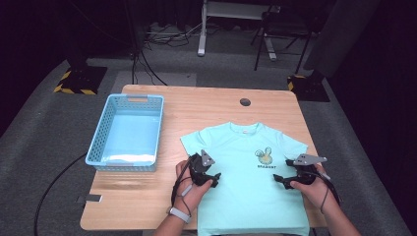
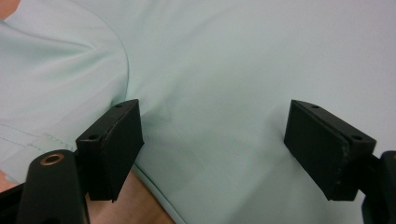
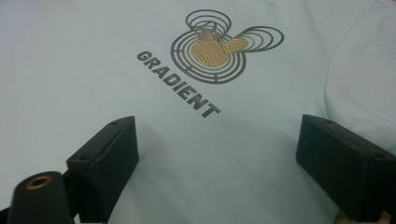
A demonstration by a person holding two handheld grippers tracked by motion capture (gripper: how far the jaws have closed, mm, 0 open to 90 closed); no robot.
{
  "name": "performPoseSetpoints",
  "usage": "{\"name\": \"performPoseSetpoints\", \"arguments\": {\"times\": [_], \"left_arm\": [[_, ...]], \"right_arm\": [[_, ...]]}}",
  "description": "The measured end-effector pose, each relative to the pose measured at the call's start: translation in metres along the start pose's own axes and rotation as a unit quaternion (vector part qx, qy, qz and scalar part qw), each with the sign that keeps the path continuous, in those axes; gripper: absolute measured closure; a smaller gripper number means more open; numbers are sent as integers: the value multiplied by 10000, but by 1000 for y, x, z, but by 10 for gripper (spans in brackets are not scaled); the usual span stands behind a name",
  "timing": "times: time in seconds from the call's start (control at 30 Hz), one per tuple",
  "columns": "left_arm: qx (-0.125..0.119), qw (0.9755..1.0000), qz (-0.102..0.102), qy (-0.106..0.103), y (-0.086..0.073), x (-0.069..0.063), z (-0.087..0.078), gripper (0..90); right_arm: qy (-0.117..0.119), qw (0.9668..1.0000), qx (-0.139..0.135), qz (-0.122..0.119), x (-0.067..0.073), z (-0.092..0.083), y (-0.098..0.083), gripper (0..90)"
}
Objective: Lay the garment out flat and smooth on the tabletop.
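Basket: a light blue plastic basket with slotted walls stands on the left part of the bench, well apart from the shirt; nothing lies in it.
Shirt: a mint-green T-shirt lies spread flat, front up, on the right half of the bench, collar toward the far edge, hem at the near edge.
Print: a ringed grey and gold motif over the word GRADIENT sits on the chest.
Left gripper: over the shirt's left side below the sleeve, fingers spread wide, nothing pinched between them.
Right gripper: over the shirt's right side just below the print, fingers spread wide above the cloth, gripping nothing.
Hole: a dark round hole near the bench's far edge.
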State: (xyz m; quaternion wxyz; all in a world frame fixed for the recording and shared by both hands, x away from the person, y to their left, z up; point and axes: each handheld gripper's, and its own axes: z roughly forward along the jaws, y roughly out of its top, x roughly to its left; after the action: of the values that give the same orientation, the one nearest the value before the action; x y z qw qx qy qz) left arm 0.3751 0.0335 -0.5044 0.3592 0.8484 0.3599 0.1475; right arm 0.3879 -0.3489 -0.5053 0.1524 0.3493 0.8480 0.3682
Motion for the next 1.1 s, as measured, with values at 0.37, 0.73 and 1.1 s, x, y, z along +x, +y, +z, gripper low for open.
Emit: {"name": "performPoseSetpoints", "arguments": {"times": [0.37,0.73,1.1], "left_arm": [[4,10000,-34,33,19,47,18,192],[0,10000,-56,45,34,77,32,192],[-117,9996,-248,91,37,86,30,172]], "right_arm": [[-18,10000,8,23,-26,33,31,121],[-39,10000,11,45,-41,54,51,120],[93,9999,90,6,-52,61,63,149]]}}
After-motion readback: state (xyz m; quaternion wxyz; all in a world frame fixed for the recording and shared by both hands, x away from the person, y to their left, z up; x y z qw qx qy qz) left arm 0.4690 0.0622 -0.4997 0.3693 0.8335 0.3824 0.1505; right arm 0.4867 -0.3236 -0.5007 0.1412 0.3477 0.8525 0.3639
